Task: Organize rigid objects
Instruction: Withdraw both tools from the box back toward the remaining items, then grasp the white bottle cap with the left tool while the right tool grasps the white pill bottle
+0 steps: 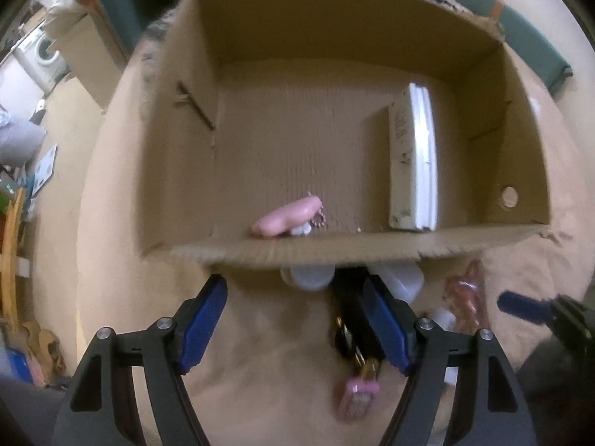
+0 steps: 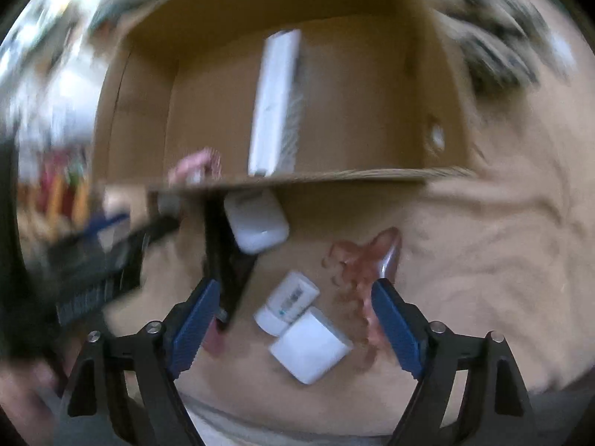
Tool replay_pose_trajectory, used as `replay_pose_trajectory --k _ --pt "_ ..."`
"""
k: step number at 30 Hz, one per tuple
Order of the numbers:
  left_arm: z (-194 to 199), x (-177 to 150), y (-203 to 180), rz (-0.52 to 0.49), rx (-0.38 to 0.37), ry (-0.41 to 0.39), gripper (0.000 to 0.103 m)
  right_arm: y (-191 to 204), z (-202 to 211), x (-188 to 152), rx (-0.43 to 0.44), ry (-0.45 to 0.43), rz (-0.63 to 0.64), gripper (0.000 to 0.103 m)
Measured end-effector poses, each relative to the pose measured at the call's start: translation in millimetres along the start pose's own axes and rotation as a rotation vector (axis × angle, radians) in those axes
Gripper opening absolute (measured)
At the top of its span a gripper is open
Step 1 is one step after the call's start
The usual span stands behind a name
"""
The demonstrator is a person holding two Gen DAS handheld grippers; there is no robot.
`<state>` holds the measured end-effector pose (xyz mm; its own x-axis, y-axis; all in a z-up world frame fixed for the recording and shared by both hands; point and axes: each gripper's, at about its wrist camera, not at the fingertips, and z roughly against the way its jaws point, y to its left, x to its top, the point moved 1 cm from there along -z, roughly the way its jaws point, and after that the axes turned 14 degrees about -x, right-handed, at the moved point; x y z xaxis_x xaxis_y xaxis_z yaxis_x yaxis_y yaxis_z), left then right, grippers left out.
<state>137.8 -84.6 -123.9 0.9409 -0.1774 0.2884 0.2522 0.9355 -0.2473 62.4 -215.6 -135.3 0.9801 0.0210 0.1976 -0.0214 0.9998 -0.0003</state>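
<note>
While both claws gape empty, a cardboard box point(image 1: 372, 252) rests on tan bedding point(image 1: 260, 334)

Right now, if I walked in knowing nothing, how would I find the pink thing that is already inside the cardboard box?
Find the big open cardboard box on the tan cloth. On its floor, against the near wall towards the left, lies the pink toy with a small bead chain. Its only neighbour inside is a tall white carton to the right; the toy is rounded, glossy and pink.
</note>
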Motion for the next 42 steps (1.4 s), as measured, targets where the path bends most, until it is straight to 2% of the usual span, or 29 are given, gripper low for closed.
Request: replay_pose_trajectory --k 2,4,7,9,11,12,14,15,19,23,32,33,38,42 --pt "-7 3 2 0.005 -0.002 0.021 0.065 11 -6 -3 -0.018 0.026 0.076 0.090" --pt "-11 3 4 0.021 -0.012 0.036 0.061 18 -13 -5 -0.021 0.052 0.118 0.082" --pt "-17 5 8 0.040 -0.023 0.052 0.055 30 -21 -4 -0.064 0.068 0.191 0.081" --pt "-21 7 9 0.043 -0.013 0.051 0.044 37 -27 -2 -0.102 0.074 0.229 0.081" --pt "-25 9 11 0.047 -0.004 0.060 0.026 45 -32 -1 -0.139 0.066 0.279 0.081" --pt "-27 9 12 0.055 -0.015 0.067 0.024 48 -32 -1 -0.144 0.061 0.293 0.081" --pt "-28 8 13 0.070 -0.027 0.074 0.024 52 -33 0 -0.136 0.063 0.308 0.070" --pt "-26 8 13 0.066 -0.024 0.067 0.024 55 -35 -1 -0.143 0.068 0.321 0.055" --pt "-21 6 19 0.084 0.016 0.049 0.024 61 -29 -3 -0.142 0.039 0.348 0.054" --pt "-16 1 28 0.115 0.025 0.042 0.024 56 -19 -5 -0.118 0.006 0.304 0.054" --pt "7 -14 36 0.102 0.078 0.005 0.024 44 6 -4 -0.069 -0.070 0.207 0.054" --pt "12 -14 37 0.097 0.086 0.000 0.024 29 6 -5 -0.063 -0.080 0.201 0.054" --pt "28 -16 43 0.090 0.097 -0.034 0.024 26 23 -1 -0.022 -0.119 0.158 0.054" --pt "40 -29 38 0.094 0.106 -0.045 0.024 8 32 -13 -0.005 -0.150 0.132 0.054"
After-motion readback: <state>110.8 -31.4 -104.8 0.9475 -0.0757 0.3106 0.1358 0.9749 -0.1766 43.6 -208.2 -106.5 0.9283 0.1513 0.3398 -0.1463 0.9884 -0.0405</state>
